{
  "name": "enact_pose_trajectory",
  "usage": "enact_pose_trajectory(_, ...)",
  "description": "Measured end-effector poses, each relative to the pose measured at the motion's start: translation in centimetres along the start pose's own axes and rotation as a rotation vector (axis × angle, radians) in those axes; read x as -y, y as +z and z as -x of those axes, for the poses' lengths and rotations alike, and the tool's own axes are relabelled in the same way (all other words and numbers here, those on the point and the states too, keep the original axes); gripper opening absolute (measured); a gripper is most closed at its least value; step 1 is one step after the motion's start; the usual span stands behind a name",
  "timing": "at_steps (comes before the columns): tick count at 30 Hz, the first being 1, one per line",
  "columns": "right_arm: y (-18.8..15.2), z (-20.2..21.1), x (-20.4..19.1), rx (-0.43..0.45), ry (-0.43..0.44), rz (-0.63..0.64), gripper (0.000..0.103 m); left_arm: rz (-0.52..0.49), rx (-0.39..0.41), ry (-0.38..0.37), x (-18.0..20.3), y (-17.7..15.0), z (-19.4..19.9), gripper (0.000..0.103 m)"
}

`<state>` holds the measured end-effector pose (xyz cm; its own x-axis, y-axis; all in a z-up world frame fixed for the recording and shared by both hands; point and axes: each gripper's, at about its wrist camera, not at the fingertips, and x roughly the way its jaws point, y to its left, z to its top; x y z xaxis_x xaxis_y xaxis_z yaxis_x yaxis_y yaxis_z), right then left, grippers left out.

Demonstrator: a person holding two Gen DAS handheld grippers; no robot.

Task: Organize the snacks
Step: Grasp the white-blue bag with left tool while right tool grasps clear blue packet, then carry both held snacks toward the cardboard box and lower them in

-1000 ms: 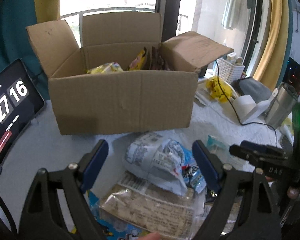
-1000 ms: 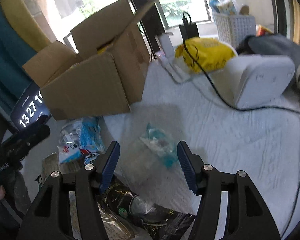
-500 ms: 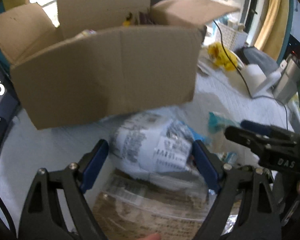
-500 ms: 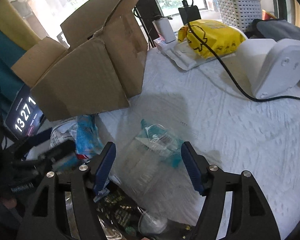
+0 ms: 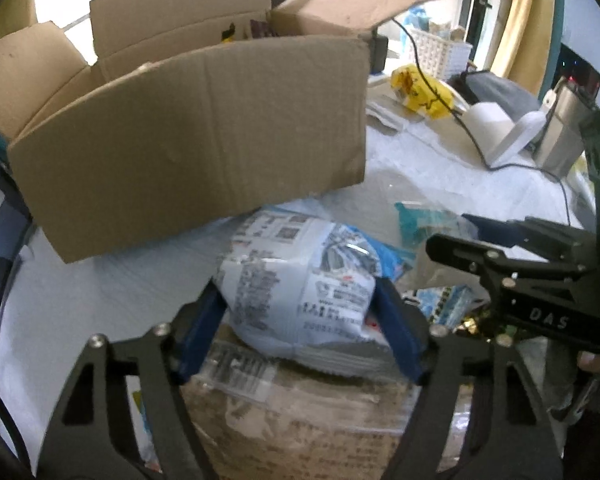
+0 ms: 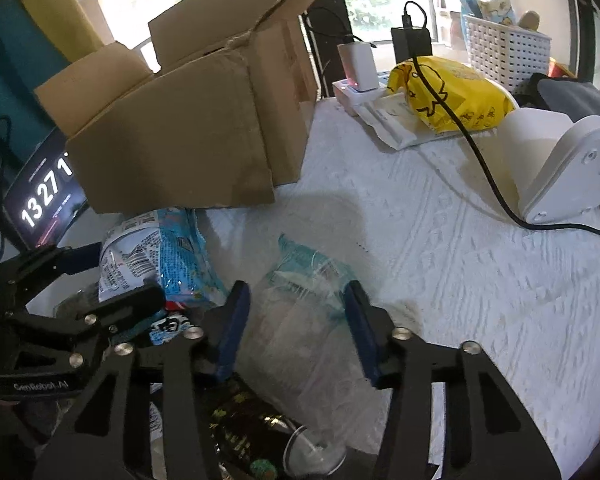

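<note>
My left gripper (image 5: 300, 320) is closed around a puffy white-and-blue snack bag (image 5: 300, 276), its pads pressing both sides; the bag lies on a flat brown packet (image 5: 308, 412). The same bag shows at the left in the right wrist view (image 6: 156, 256). My right gripper (image 6: 296, 320) straddles a clear plastic packet with a teal end (image 6: 304, 280), its pads close to the packet's sides with small gaps. An open cardboard box (image 5: 188, 132) with snacks inside stands just behind the pile.
A tablet showing a timer (image 6: 44, 204) leans left of the box. On the white cloth to the right are a yellow bag (image 6: 452, 100), a black cable (image 6: 480, 152), a white device (image 6: 568, 168), a white basket (image 6: 504, 52) and a metal cup (image 5: 564, 132).
My left gripper moved forward and closed onto the white-and-blue bag. My right gripper moved forward and down around the clear packet and narrowed.
</note>
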<state>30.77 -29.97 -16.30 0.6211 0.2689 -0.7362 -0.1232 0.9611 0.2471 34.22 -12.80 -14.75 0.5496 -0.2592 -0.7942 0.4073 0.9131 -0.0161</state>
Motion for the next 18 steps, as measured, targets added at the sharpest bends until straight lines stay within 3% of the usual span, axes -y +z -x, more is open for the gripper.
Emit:
enact_pose_trajectory(4, 0.0, 1.2, 0.7, 0.024, -0.008, -0.013, 0.037, 0.013, 0.024, -0.014, 0.1, -0.6, 1.2, 0.071)
enact_pose_trajectory(10, 0.4, 3.5, 1.7, 0.075, -0.028, -0.026, 0.036, 0.035, 0.067, -0.030, 0.0, -1.0, 3.6, 0.070)
enact_pose_trajectory(18, 1.2, 6.7, 1.4, 0.152, -0.013, -0.013, 0.036, 0.034, 0.202, 0.006, -0.4, -0.3, 8.4, 0.070)
